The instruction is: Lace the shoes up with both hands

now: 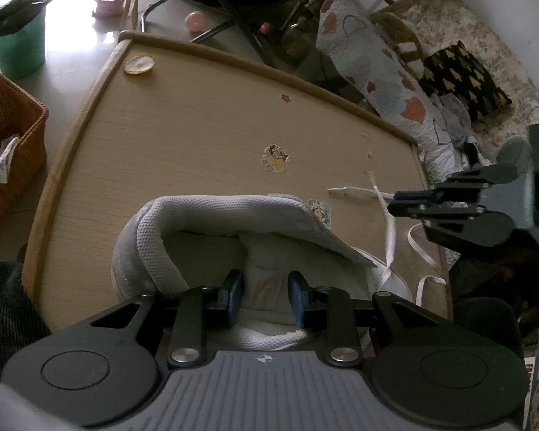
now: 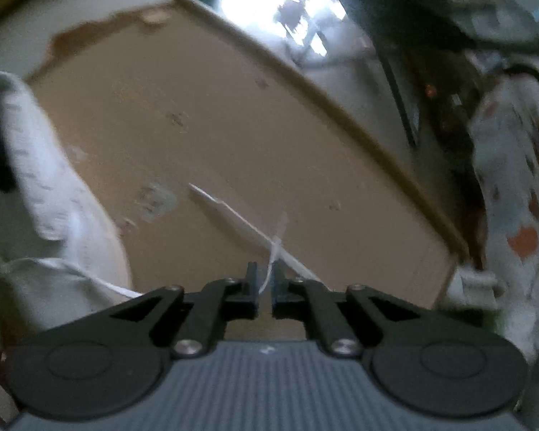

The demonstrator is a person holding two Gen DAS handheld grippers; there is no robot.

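A grey and white shoe (image 1: 183, 222) stands on the wooden table (image 1: 197, 125), its opening facing the left wrist camera. My left gripper (image 1: 266, 298) is shut on the shoe's tongue (image 1: 266, 283), one blue pad on each side. A white lace (image 1: 388, 230) runs from the shoe's right side toward my right gripper (image 1: 395, 203), which hovers over the table's right edge. In the blurred right wrist view, the right gripper (image 2: 265, 276) has its jaws slightly apart; the thin lace (image 2: 269, 265) passes between them without being pressed. The lace is knotted just ahead. The shoe (image 2: 54, 179) lies to the left.
A wicker basket (image 1: 7, 136) and a teal bucket (image 1: 18, 46) stand on the floor to the left. A patterned quilt (image 1: 377, 72) and a black pillow (image 1: 463, 79) lie beyond the table's raised far rim (image 1: 269, 68). A round disc (image 1: 138, 64) sits at the far corner.
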